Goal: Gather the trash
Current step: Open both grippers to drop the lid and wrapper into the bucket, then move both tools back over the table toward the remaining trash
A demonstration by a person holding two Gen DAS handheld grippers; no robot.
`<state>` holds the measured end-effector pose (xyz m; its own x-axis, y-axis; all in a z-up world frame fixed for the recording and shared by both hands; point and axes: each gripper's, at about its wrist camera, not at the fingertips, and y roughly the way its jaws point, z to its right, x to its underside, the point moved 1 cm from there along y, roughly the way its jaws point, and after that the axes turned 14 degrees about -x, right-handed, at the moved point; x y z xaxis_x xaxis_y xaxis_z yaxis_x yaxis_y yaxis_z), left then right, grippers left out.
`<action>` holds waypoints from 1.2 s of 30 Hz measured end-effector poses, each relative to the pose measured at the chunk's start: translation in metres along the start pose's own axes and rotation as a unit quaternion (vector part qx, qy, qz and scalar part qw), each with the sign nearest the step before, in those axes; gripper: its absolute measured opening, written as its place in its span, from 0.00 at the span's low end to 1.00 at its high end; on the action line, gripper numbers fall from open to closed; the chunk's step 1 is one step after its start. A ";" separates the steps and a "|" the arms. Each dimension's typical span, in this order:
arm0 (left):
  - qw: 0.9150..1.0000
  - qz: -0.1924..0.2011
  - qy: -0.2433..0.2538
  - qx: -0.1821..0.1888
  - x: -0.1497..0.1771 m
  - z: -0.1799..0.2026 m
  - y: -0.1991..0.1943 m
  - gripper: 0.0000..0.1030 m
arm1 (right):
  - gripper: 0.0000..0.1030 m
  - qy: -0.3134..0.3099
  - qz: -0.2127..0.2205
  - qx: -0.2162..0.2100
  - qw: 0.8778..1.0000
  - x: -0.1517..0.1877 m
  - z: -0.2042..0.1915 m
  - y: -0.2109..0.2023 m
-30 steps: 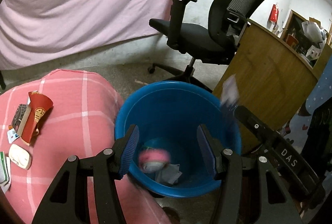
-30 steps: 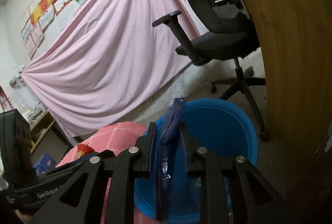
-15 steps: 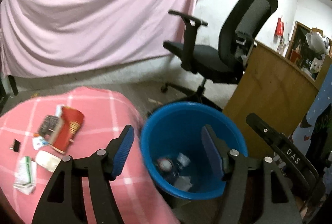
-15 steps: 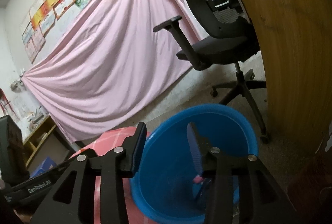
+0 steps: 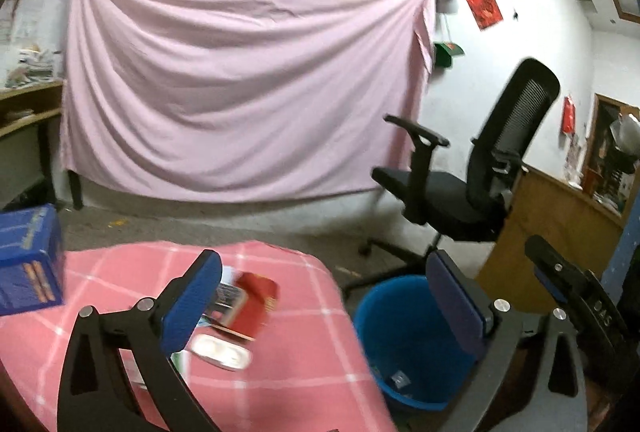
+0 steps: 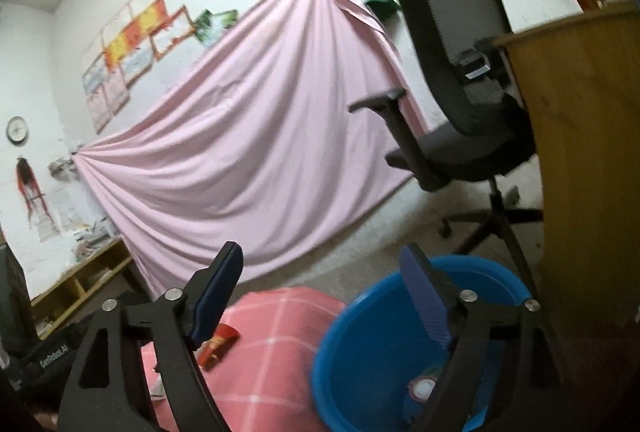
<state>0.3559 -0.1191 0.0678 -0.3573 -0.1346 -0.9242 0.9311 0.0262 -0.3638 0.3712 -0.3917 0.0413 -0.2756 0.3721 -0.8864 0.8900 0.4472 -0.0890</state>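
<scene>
A blue bin (image 5: pixel 404 344) stands on the floor beside a table with a pink checked cloth (image 5: pixel 304 348); it holds scraps of trash. In the right wrist view the bin (image 6: pixel 360 344) holds a pink-rimmed cup (image 6: pixel 422 388). On the cloth lie a red packet (image 5: pixel 256 304), a white case (image 5: pixel 220 352) and other litter. My left gripper (image 5: pixel 324 308) is open and empty above the table edge. My right gripper (image 6: pixel 324 296) is open and empty above the bin's rim. A red wrapper (image 6: pixel 216 346) lies on the cloth.
A black office chair (image 5: pixel 472 184) stands behind the bin. A wooden desk (image 5: pixel 556 224) is at the right. A blue box (image 5: pixel 28 260) sits at the table's left. A pink sheet (image 5: pixel 240 92) hangs on the back wall.
Both grippers let go of their trash into the bin, opened wide, and rose and tilted up. The left one swung left toward the table.
</scene>
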 end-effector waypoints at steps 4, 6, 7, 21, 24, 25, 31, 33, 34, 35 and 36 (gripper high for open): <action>0.999 0.028 -0.015 -0.023 -0.003 -0.026 -0.013 0.98 | 1.00 -0.027 0.014 -0.023 0.999 0.001 -0.022 0.005; 0.998 0.041 -0.018 -0.032 -0.004 -0.039 -0.018 0.98 | 1.00 -0.044 0.026 -0.035 0.998 0.004 -0.035 0.008; 0.998 0.047 -0.019 -0.039 -0.004 -0.047 -0.022 0.98 | 1.00 -0.051 0.027 -0.042 0.997 0.005 -0.042 0.010; 0.990 0.089 -0.020 -0.111 0.014 -0.124 -0.042 0.98 | 1.00 -0.143 0.040 -0.093 0.984 0.028 -0.117 0.035; 0.989 0.081 -0.021 -0.120 0.020 -0.138 -0.038 0.98 | 1.00 -0.158 0.026 -0.098 0.982 0.037 -0.130 0.045; 0.989 0.077 -0.021 -0.123 0.022 -0.143 -0.037 0.98 | 1.00 -0.162 0.022 -0.099 0.982 0.040 -0.133 0.047; 0.992 0.021 -0.026 -0.118 0.037 -0.163 -0.023 0.98 | 1.00 -0.196 -0.010 -0.097 0.976 0.057 -0.147 0.066; 0.993 0.004 -0.026 -0.114 0.041 -0.165 -0.019 0.98 | 1.00 -0.193 -0.027 -0.096 0.976 0.061 -0.147 0.073; 0.994 -0.007 -0.025 -0.110 0.043 -0.166 -0.017 0.98 | 1.00 -0.190 -0.035 -0.094 0.977 0.063 -0.146 0.077; 0.994 -0.019 -0.024 -0.106 0.046 -0.167 -0.014 0.98 | 1.00 -0.186 -0.044 -0.093 0.977 0.065 -0.144 0.080; 0.994 -0.029 -0.022 -0.103 0.047 -0.165 -0.012 0.98 | 1.00 -0.183 -0.051 -0.092 0.977 0.067 -0.144 0.082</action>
<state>0.3156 0.0381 0.0098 -0.4025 -0.1853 -0.8965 0.8725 0.2187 -0.4370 0.3737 -0.2133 0.0396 -0.1801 0.0167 -0.9835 0.7758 0.6171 -0.1315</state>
